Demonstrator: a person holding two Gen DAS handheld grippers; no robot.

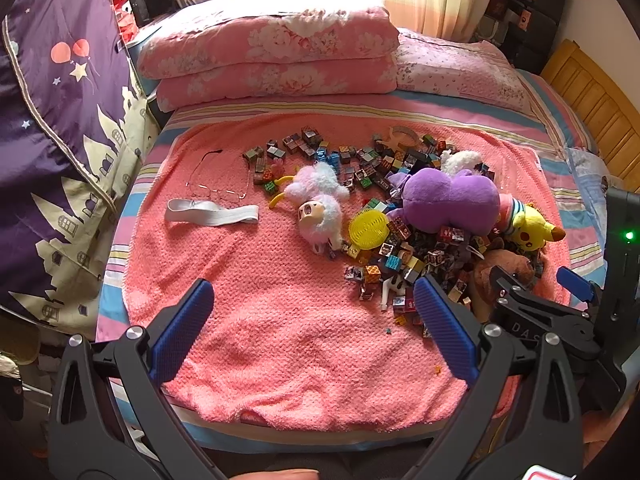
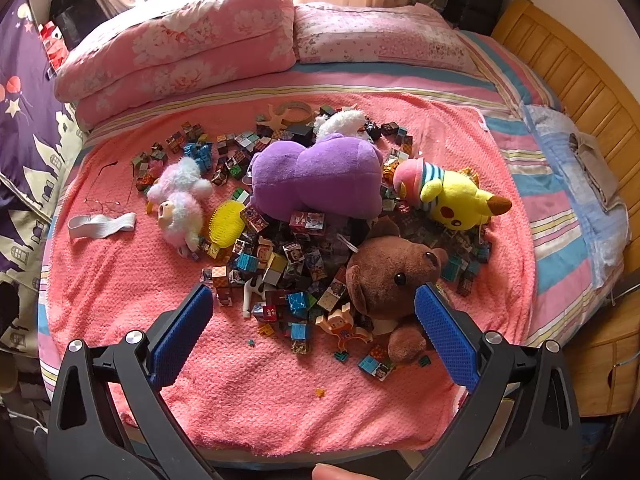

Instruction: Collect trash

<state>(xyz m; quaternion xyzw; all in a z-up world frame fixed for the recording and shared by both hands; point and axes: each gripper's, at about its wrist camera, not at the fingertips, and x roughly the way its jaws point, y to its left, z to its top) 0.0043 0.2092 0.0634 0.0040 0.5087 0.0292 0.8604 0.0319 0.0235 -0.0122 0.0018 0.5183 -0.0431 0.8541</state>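
Both hand-held grippers, left (image 1: 314, 320) and right (image 2: 308, 318), are released; approach the cubes (image 2: 298, 304) near the bed's (image 2: 560, 216) front edge low.

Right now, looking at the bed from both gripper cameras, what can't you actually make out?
- Purple plush: face hidden in both views; it lies turned away.
- Brown bear: its lower body is covered by the right gripper finger in the right wrist view; mostly blocked in the left wrist view.
- Cube pictures: too small to read.
- Orange speck on the pink towel: too small to identify.
- Glasses: lenses barely visible, thin frame.
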